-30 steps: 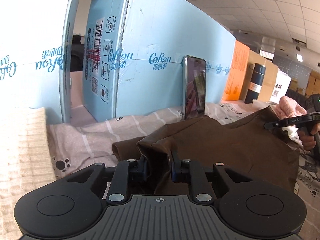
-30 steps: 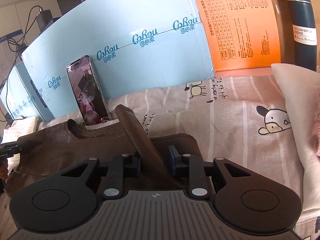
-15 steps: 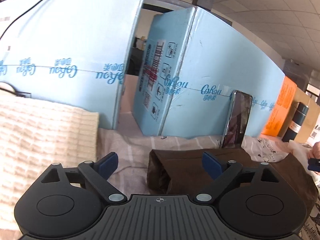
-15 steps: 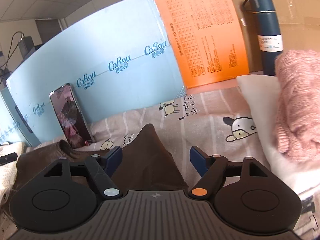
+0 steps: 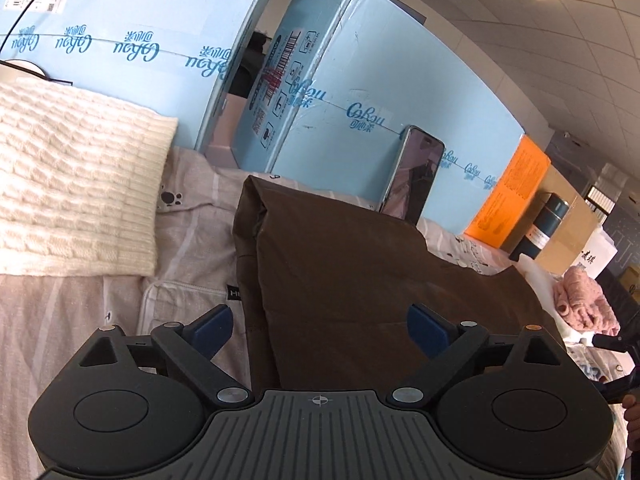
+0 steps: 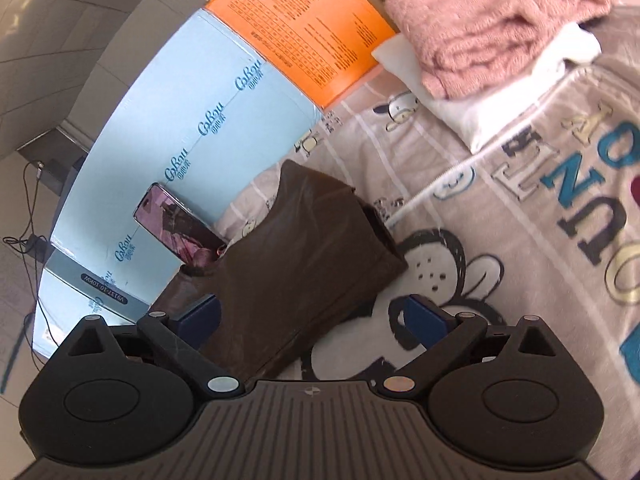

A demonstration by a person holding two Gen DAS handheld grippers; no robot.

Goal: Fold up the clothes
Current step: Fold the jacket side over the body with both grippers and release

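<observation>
A dark brown garment (image 5: 352, 272) lies folded on the cartoon-print bed sheet (image 5: 188, 248); it also shows in the right wrist view (image 6: 296, 264). My left gripper (image 5: 320, 328) is open and empty, hovering over the garment's near left part. My right gripper (image 6: 316, 316) is open and empty, above the garment's near right edge. The jaws of both stand wide apart with blue pads (image 5: 212, 328) showing.
A cream knit sweater (image 5: 72, 184) lies left. A pink knit garment (image 6: 492, 20) sits on a white pillow (image 6: 500, 96) at right. Blue cartons (image 5: 360, 92), a propped phone (image 5: 412, 176), an orange box (image 6: 304, 28) and a dark flask (image 5: 540, 232) line the back.
Both grippers let go of the brown garment and opened wide, then drew back. The garment now lies flat and folded. The right view has tilted toward the sheet.
</observation>
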